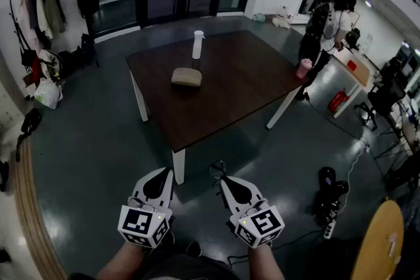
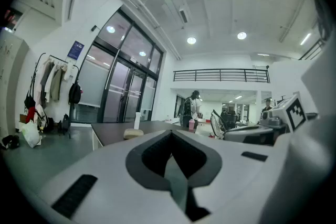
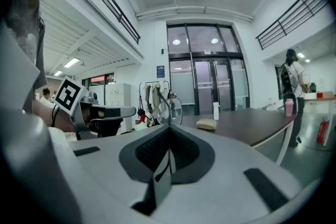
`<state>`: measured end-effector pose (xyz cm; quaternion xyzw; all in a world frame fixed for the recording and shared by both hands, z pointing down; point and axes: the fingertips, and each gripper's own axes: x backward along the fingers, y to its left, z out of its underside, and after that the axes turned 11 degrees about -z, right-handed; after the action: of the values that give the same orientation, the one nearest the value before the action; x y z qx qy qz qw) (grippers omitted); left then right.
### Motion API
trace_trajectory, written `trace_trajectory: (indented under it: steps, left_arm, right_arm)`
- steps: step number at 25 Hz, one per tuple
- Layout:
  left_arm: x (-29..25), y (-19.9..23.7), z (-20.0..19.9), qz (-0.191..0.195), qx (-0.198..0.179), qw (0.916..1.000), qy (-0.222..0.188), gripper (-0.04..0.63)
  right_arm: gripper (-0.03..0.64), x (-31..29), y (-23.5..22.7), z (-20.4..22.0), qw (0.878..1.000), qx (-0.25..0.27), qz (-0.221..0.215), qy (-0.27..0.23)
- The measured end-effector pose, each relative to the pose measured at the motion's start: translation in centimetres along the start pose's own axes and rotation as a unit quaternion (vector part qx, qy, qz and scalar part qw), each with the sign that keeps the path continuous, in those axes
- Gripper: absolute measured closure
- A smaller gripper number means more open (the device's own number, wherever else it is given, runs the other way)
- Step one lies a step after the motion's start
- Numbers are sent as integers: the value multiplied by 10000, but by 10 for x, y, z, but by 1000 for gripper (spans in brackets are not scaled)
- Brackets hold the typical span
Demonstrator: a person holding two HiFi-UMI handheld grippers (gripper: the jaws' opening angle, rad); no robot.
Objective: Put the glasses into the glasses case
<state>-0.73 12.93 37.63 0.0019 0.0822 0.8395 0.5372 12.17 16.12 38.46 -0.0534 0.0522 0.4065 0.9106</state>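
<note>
Right gripper (image 1: 222,181): jaws clamped on the glasses (image 1: 216,171), which poke out past the tips toward 12 o'clock.
Left gripper (image 1: 162,174): jaws pressed together, nothing between them.
Glasses case (image 1: 186,77): out on the dark table (image 1: 243,95), well apart from both grippers. It's at about 11 o'clock from the right one and 1 o'clock from the left.
Case long axis: roughly 9 to 3 in the head view.
Nearer hand: close to even. The loaded right one has the whole gap to cross first, I reckon.
</note>
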Motion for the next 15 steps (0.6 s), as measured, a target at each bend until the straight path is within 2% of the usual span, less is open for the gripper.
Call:
trace_trajectory:
  steps: [15]
  left_arm:
    - [4, 24, 5, 44, 24, 10000, 61, 589]
  right_arm:
    - [629, -25, 15, 4, 9999, 2, -20, 114]
